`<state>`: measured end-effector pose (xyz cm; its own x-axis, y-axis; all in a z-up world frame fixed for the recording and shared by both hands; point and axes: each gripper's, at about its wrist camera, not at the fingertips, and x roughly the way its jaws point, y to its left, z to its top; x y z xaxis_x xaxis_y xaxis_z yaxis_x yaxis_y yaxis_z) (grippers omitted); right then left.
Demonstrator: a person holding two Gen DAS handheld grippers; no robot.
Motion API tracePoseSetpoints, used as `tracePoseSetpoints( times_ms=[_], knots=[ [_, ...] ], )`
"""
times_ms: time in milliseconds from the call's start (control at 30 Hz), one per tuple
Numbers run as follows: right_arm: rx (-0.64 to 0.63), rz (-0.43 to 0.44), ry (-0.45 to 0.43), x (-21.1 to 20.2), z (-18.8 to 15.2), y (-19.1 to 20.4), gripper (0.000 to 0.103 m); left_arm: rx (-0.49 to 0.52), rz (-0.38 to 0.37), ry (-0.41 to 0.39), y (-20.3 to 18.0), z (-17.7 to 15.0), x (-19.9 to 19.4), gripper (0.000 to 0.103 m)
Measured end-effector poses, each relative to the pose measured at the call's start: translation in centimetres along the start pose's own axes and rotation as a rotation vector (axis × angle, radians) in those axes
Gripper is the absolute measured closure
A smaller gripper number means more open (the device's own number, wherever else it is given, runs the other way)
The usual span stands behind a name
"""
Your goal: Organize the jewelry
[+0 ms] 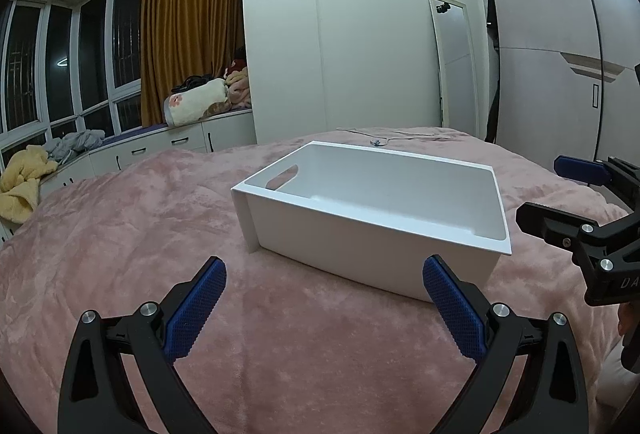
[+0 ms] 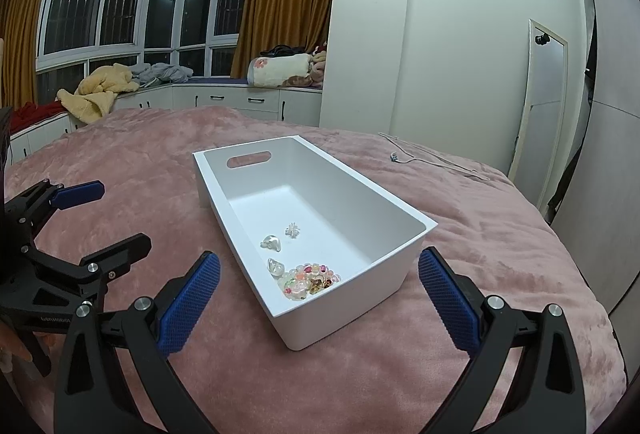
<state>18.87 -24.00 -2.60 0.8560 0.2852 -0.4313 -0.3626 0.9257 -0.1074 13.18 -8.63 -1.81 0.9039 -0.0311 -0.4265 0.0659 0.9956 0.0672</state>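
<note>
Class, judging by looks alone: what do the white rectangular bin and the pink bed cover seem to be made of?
White rectangular bin: probably plastic with a smooth matte finish; thin uniform walls and a moulded handle slot. Pink bed cover: plush fleece-like fabric; fuzzy, unevenly shaded nap.

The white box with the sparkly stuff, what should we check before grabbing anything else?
1. Left gripper open and holding nothing: ok.
2. Right gripper open and holding nothing: ok.
3. White box sitting flat on the pink blanket: ok.
4. Beaded bracelet and small clear pieces already inside the box: ok.
5. Thin necklace lies on the blanket beyond the box, not put away: not ok.
6. Necklace tangled or not: cannot tell.
</note>
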Motion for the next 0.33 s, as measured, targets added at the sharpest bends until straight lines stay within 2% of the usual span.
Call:
tracePoseSetpoints(
  times_ms=[333],
  knots=[
    [0.001,0.001,0.002,0.01,0.00,0.02,0.005,0.000,0.002,0.028,0.08,-0.02,0.43,0.003]
  ],
)
